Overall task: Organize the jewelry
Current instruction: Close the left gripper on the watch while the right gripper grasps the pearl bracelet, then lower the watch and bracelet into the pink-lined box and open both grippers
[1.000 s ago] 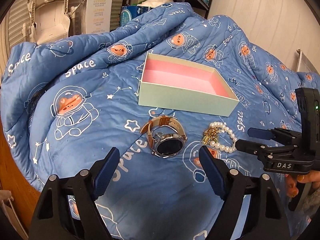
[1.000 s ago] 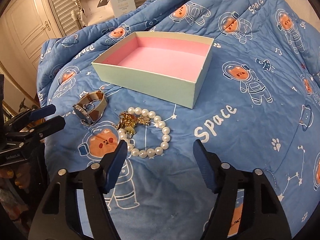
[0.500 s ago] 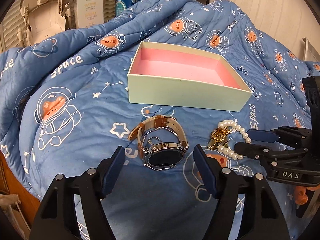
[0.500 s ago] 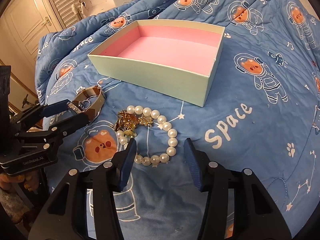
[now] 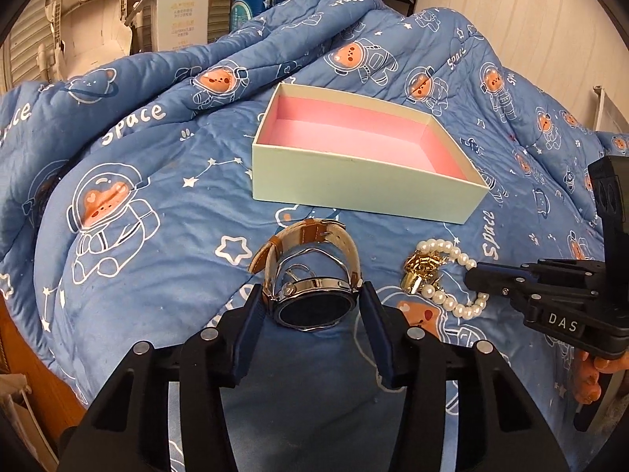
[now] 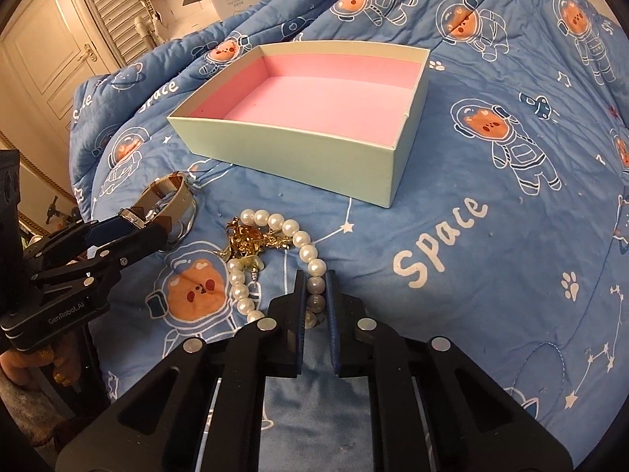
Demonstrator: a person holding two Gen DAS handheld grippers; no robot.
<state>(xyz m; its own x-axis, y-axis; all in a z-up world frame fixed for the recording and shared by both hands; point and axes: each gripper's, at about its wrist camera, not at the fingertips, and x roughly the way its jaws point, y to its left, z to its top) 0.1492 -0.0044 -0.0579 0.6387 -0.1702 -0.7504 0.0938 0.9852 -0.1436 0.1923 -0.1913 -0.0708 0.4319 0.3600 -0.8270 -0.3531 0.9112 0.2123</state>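
Observation:
A wristwatch [image 5: 310,295] with a brown and cream strap lies on the blue quilt. My left gripper [image 5: 310,306] has its fingers on both sides of the watch case, touching it. A pearl bracelet [image 6: 275,259] with gold charms lies to the watch's right. My right gripper [image 6: 315,295] is shut on the near pearls of the bracelet [image 5: 452,275]. An open pale green box [image 5: 365,181] with a pink lining stands just beyond both; it also shows in the right wrist view [image 6: 298,149] and holds nothing.
The blue astronaut quilt [image 5: 137,181] covers the bed and bunches up behind the box. White cartons [image 5: 177,4] and a plastic unit stand at the far left. A cream door [image 6: 43,55] is at the left.
Both grippers moved forward and down. The left jaws narrowed around the watch case. The right jaws closed on the pearl bracelet.

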